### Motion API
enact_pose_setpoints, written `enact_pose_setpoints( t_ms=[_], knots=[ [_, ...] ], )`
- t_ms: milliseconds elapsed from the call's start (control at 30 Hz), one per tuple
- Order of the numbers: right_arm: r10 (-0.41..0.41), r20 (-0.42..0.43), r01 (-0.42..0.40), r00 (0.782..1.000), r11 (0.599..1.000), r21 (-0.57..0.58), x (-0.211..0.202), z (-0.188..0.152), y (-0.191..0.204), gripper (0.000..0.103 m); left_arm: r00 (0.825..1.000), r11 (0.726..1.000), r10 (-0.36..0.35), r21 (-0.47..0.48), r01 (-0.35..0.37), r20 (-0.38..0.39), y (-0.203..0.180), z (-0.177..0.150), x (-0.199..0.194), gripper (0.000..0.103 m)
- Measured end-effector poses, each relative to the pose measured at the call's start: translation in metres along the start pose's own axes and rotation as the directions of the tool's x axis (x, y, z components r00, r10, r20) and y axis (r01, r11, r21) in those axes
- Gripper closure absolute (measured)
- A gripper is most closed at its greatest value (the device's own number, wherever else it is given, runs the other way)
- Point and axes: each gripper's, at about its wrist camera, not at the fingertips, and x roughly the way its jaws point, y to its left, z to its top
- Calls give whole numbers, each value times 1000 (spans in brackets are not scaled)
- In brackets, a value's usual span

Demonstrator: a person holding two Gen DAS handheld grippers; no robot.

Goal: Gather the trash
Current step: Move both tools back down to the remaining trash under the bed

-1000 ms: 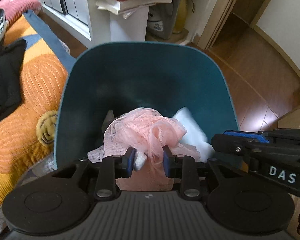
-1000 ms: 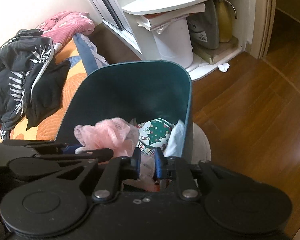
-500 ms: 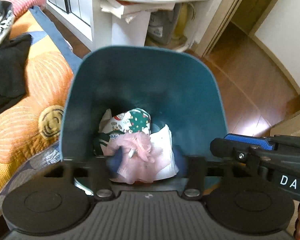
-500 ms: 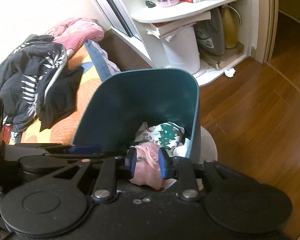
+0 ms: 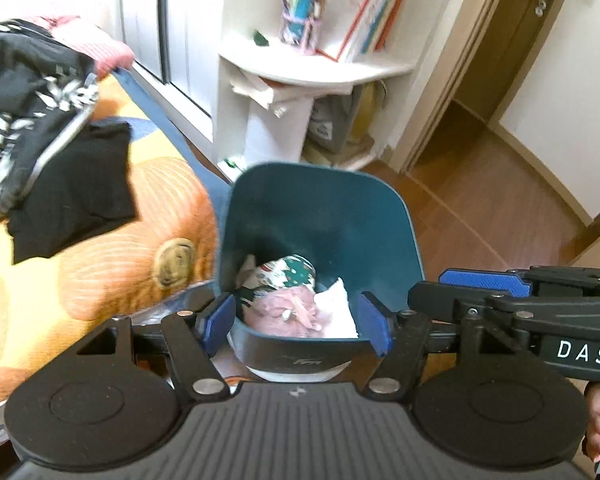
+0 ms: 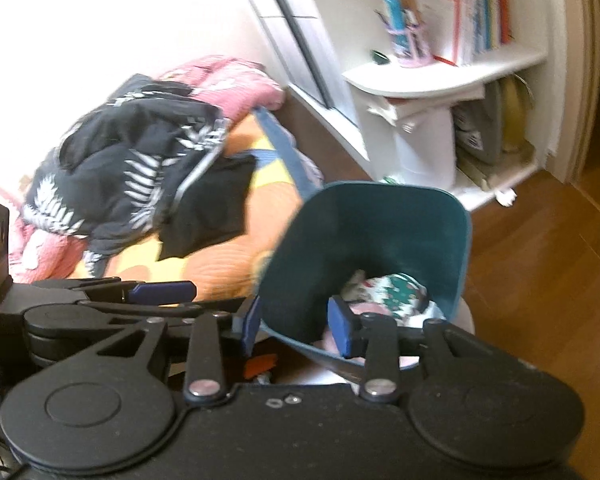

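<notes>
A teal bin [image 5: 316, 232] with its lid raised stands on the floor beside the bed. Inside lie a pink mesh wad [image 5: 288, 312], a white tissue [image 5: 336, 308] and a patterned wrapper [image 5: 288, 272]. My left gripper [image 5: 298, 320] hovers above the bin's near rim, open and holding nothing. In the right wrist view the bin [image 6: 372, 232] sits ahead and below. My right gripper [image 6: 296, 326] is over its near edge with the jaws opening and nothing between them. The left gripper [image 6: 160, 290] shows at that view's left.
A bed with an orange quilt [image 5: 100, 248] and a heap of dark clothes [image 6: 140, 168] lies left of the bin. Behind it a white corner shelf [image 5: 316, 68] holds books and a pencil cup. Wooden floor [image 6: 540, 280] and a doorway [image 5: 500, 60] lie right.
The left gripper let go of the pink mesh, which dropped into the bin. Both grippers opened, rose and drew back, so the bin looks smaller and lower.
</notes>
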Motion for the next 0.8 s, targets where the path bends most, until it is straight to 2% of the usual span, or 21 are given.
enact_pose_setpoints(
  t_ms=[167,367,467,567,633,800],
  knots=[
    [47,20,-46,999,997,-57,-14,-2,34,62,998,999,27,-21,-26,50,23,-15,-44,36],
    [107,6,-106,994,988,-115,-16,-9,76,55,994,997,62,-60,-56,88,55,-41,-89,36],
    [131,-13,-132,991,980,-150,-13,-15,97,53,990,994,90,-77,-82,104,72,-55,-108,29],
    [159,-38,-164,986,970,-181,-5,-23,118,52,988,990,104,-109,-92,110,93,-70,-122,27],
    [170,-53,-177,984,964,-200,4,-29,132,52,987,986,118,-133,-103,111,107,-80,-126,21],
    [174,-93,-191,980,952,-238,37,-44,158,51,981,967,159,-215,-132,112,154,-105,-119,16]
  ],
)
